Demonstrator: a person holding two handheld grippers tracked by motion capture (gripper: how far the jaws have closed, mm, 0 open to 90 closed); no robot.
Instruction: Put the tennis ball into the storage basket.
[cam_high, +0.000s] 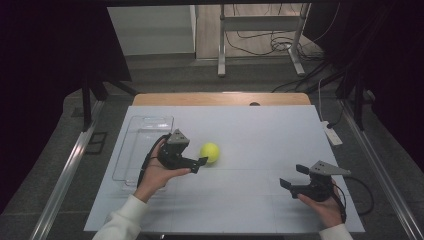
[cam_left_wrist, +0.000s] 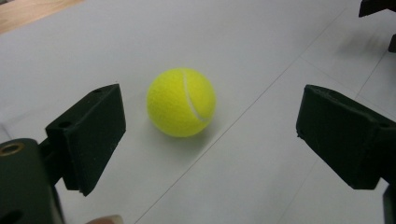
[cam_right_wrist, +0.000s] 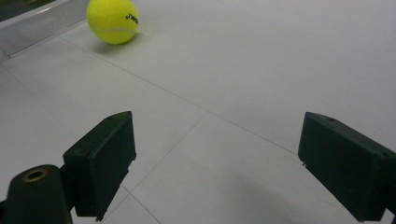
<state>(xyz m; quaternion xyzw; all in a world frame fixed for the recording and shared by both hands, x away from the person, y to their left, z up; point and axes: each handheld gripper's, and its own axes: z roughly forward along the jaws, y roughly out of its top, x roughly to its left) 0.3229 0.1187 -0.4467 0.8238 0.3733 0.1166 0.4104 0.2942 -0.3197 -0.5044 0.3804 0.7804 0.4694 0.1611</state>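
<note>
Work in hand: we read this as the left gripper (cam_high: 202, 163) going for the ball (cam_high: 210, 152), not yet taking it.
Ball: yellow tennis ball, resting on the white surface (cam_high: 260, 135) left of its middle, nearer the left edge than the right, just right of the clear tray (cam_high: 131, 150).
Key relation: in the left gripper view the ball (cam_left_wrist: 181, 102) lies straight ahead of the gripper (cam_left_wrist: 211, 133), a little left of centre and beyond the tips, touching neither jaw. We judge a short push forward would bring it between them.
Axis: a ball is round, so we see no long axis to line up with; any approach angle should do.
Left gripper: jaws stand wide apart, wider than the ball, nothing between them.
Right gripper (cam_high: 292, 177): jaws spread and empty too; low near the right front corner of the surface, well apart from the ball.
Nearer hand: the left, by far; from the right gripper view the ball (cam_right_wrist: 112, 20) sits far off at the top left.
Writing: small black print on the ball in the right gripper view; too small for us to read. A white seam curves across it in the left gripper view.
Tray: clear, near the left edge, looks empty.
Risk: we think a nudge from one jaw could send the ball rolling.
</note>
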